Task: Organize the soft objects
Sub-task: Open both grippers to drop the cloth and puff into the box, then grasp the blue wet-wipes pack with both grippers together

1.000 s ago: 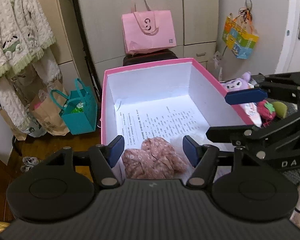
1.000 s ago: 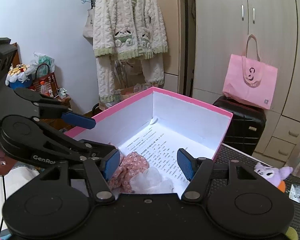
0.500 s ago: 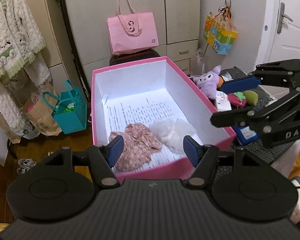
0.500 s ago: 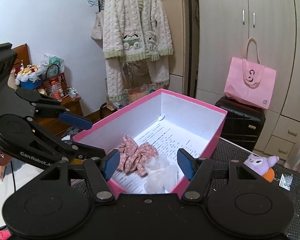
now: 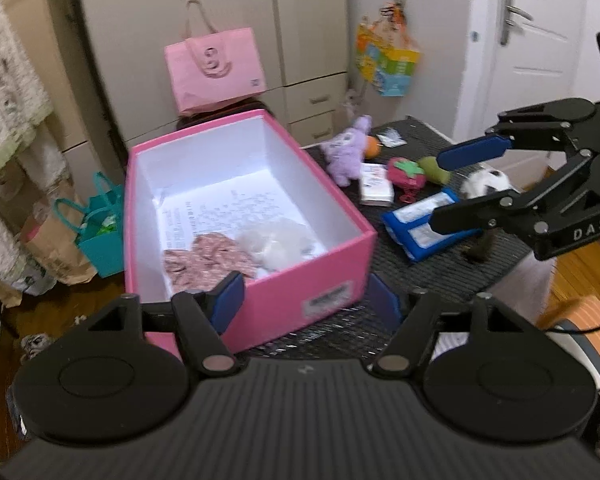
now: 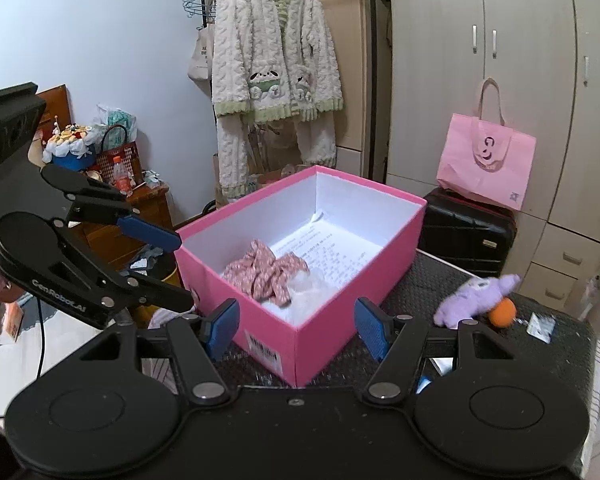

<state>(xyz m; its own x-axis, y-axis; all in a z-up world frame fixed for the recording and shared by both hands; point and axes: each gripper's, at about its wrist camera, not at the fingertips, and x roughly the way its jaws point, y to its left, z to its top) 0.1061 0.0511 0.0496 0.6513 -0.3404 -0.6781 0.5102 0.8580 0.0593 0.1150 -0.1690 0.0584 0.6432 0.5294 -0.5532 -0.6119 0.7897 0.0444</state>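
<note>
We see a pink box [image 5: 292, 288] standing open on the dark tabletop [image 5: 384, 280], with a printed sheet of paper [image 5: 224, 208] lining its white bottom. Two soft things lie on that paper at the near end of the box: a pink flowered cloth [image 5: 204, 258] and, touching it on the right, a white filmy cloth [image 5: 276, 246]. Our left gripper [image 5: 306, 300] hangs in front of the box's near wall with nothing between its blue pads [image 5: 228, 300], and its jaws are opening. Our right gripper [image 6: 296, 330] is held before the box's near corner, its jaws standing apart and empty; in the left wrist view it shows over the right side of the tabletop. More soft things wait on the tabletop to the right of the box: a purple plush toy [image 5: 346, 152] with an orange ball [image 5: 372, 146] just beside it, a red strawberry toy [image 5: 406, 172], a green toy [image 5: 434, 168] next to that, a white packet [image 5: 376, 188], a blue and white pouch [image 5: 420, 224], and a black and white plush [image 5: 488, 182] partly hidden behind the right gripper. Beyond the box a pink bag [image 6: 486, 164] rests on a black suitcase [image 6: 466, 236] against the wardrobe [image 6: 532, 60], and a fluffy white and green cardigan [image 6: 274, 72] hangs to the left.
</note>
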